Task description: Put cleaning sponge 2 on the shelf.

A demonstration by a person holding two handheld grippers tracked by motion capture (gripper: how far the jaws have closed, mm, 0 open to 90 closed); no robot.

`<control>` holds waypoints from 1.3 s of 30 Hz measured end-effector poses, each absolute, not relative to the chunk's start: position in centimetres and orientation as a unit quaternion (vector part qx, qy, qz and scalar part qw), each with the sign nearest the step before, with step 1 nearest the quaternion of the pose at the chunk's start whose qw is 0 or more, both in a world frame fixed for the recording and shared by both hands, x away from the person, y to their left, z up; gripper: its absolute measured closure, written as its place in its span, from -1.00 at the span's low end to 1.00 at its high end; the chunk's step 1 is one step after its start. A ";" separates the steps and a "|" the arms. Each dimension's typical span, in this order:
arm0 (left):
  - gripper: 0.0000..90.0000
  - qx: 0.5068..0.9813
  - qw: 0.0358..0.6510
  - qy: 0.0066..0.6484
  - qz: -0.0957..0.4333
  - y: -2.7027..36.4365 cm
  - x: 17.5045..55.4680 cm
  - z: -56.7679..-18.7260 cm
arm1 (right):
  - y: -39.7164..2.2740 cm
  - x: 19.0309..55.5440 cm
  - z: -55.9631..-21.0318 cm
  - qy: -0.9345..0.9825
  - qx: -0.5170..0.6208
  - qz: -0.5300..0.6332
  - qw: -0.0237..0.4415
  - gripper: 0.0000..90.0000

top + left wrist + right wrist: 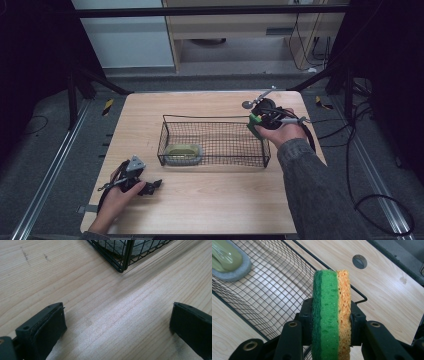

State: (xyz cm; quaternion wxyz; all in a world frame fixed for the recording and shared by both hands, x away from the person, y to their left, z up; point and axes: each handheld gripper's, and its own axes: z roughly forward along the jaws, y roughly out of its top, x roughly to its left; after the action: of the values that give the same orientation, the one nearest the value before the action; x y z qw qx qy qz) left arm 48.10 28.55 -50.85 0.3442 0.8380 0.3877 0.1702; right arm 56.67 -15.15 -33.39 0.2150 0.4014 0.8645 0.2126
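Right gripper view: the right gripper (331, 322) has its two black jaws pinching a sponge (331, 312) that stands on edge between them, its green scouring layer on one side and its yellow-orange foam on the other. No brand or lettering can be read on it. Just beyond the sponge lies the black wire basket (274, 297), and in its far corner rests a pale green pad on a grey base (229, 263), also without readable writing. A round grey plug (359, 261) is set into the wooden tabletop (387, 290) past the basket's rim.

In the high view the left gripper (150, 187) rests on the tabletop's near left part, well apart from the basket, while the right gripper holds the sponge at the basket's far right corner. The left gripper view shows its jaws spread wide over bare wood, with a basket corner beyond them.
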 end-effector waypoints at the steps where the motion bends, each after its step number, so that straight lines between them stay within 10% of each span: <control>1: -1.00 0.838 0.344 0.388 0.170 28.6 48.1 -50.8 | -15.2 56.8 -33.6 0.864 0.404 0.211 0.212 0.43; 39: -1.00 0.839 0.345 0.385 0.170 28.6 48.1 -50.9 | -15.8 60.2 -39.4 0.862 0.430 0.196 0.181 0.44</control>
State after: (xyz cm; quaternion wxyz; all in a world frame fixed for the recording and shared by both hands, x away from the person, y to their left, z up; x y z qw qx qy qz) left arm 48.14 28.58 -50.86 0.3451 0.8388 0.3851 0.1702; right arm 60.18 -15.76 -39.37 0.1807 0.4300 0.8625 0.1964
